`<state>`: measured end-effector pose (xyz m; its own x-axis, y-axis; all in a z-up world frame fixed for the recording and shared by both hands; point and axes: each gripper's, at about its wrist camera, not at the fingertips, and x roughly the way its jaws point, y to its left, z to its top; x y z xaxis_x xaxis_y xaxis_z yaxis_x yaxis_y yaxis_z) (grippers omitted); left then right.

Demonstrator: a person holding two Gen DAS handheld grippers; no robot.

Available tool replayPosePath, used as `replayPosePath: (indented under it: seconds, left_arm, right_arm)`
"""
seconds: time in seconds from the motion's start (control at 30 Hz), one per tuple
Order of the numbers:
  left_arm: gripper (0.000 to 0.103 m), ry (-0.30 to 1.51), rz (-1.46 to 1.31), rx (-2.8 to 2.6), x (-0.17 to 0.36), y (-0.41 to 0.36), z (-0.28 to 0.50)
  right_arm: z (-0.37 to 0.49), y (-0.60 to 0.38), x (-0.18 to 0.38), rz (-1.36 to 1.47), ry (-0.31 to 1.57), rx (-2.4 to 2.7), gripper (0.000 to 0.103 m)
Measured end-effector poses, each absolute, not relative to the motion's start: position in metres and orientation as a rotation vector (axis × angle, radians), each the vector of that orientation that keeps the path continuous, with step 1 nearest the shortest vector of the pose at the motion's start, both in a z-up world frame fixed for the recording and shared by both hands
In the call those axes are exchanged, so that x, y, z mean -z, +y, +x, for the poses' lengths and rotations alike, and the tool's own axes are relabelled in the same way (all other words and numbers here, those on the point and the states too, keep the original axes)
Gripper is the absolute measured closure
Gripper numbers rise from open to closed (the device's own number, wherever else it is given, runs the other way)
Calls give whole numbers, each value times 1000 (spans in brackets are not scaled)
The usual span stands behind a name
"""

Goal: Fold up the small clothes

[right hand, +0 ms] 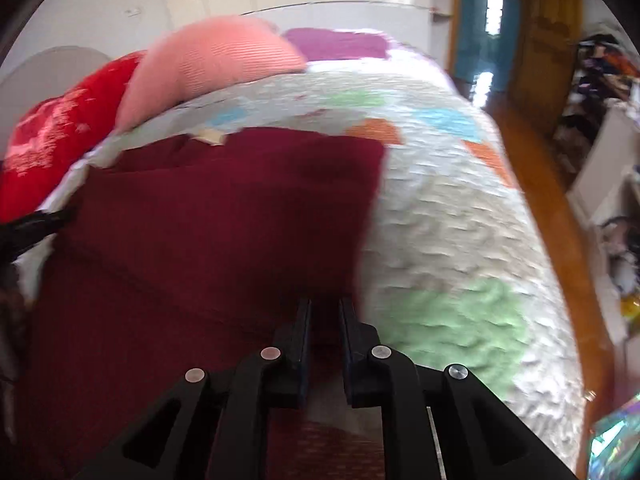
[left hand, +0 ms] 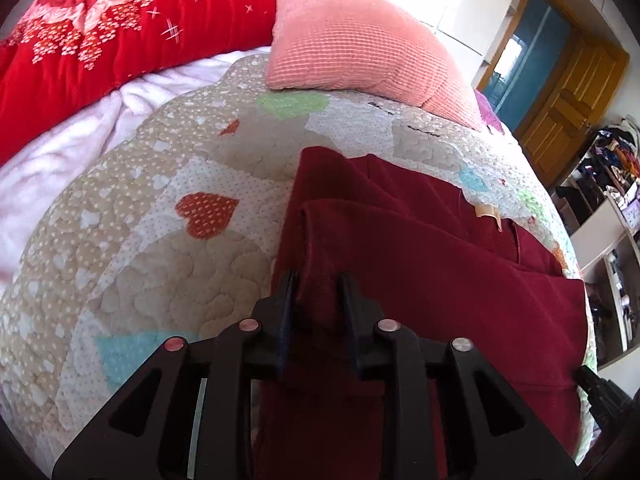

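At lower centre, the left gripper pinches a raised fold of the dark red knitted garment on the heart-patterned quilt; the right gripper clamps its edge.

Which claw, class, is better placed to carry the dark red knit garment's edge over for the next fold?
Probably the left claw: a bunched fold of the dark red knit garment sits between its fingers. The right claw is nearly shut at the garment's right edge; whether it holds cloth is unclear.
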<state>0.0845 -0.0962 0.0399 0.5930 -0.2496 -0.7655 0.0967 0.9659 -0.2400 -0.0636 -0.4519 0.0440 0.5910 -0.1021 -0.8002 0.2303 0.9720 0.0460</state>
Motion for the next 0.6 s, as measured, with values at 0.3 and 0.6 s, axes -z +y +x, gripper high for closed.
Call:
replayPosePath:
  seconds: [0.3, 0.6]
  left_arm:
    - [58, 885, -86, 162, -53, -99, 58]
    - [58, 867, -31, 173, -53, -116, 57]
  right_arm:
    - [-83, -446, -80, 278, 825, 120, 86]
    - [-28, -417, -77, 219, 808, 100, 76]
